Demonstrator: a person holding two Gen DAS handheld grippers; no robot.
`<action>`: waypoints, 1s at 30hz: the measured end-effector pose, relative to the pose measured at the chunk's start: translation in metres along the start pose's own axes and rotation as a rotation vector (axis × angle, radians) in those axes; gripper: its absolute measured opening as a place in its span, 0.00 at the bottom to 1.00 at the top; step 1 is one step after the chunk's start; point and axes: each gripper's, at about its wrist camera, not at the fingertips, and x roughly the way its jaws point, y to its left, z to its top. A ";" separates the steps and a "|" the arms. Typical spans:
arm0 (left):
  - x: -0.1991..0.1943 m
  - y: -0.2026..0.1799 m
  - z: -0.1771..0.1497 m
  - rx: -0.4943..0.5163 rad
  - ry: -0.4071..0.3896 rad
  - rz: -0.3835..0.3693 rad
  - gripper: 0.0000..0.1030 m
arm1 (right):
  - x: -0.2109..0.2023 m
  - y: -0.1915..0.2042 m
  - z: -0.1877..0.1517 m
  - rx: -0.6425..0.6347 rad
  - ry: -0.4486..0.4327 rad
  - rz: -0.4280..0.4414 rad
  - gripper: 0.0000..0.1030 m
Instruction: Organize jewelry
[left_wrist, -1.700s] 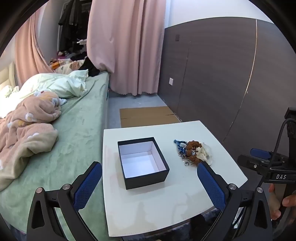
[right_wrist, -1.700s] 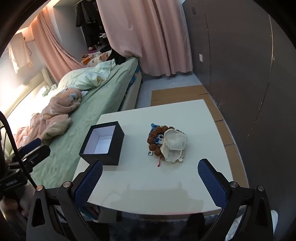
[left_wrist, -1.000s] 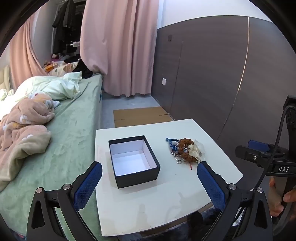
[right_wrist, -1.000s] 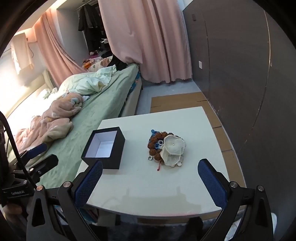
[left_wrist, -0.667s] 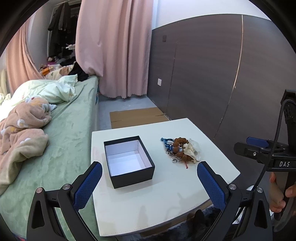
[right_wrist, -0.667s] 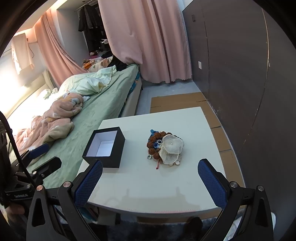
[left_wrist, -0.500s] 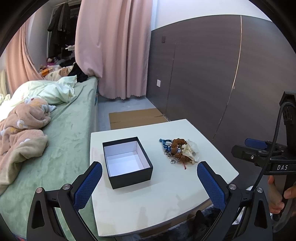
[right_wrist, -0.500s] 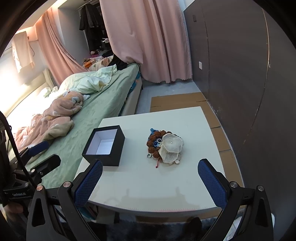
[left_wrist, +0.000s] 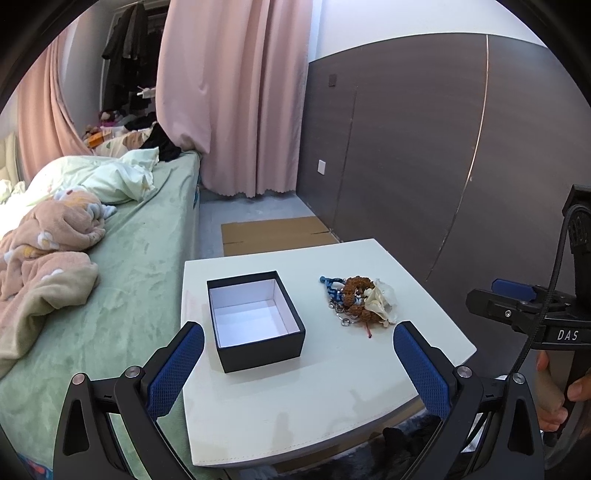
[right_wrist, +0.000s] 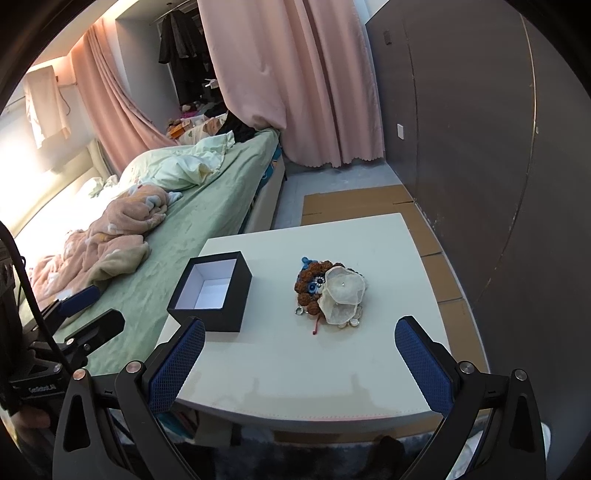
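A bed (left_wrist: 147, 236) with a green sheet runs along the left, a crumpled pink blanket (left_wrist: 44, 243) and a pale green quilt (left_wrist: 107, 177) lying on it. Pink curtains (left_wrist: 229, 96) hang behind. Flattened cardboard (left_wrist: 273, 232) lies on the floor beside a dark panelled wall (left_wrist: 406, 155) bearing 1 white socket (left_wrist: 321, 167).

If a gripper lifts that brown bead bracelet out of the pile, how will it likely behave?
The brown bead bracelet looks strung, so it would probably sag rather than hold its ring shape. It lies tangled with the cream fabric flower and small metal rings, so those may drag along. The knobbly beads should give the fingers decent purchase.
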 end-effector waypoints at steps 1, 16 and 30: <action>0.000 0.000 0.000 0.000 0.000 0.001 0.99 | 0.000 0.000 0.000 0.000 0.001 -0.001 1.00; -0.002 -0.001 -0.001 0.001 -0.003 0.000 0.99 | -0.002 0.003 0.000 -0.002 -0.003 0.001 1.00; -0.004 0.003 0.000 -0.008 -0.006 0.000 0.99 | -0.003 0.002 0.001 0.000 -0.004 0.001 1.00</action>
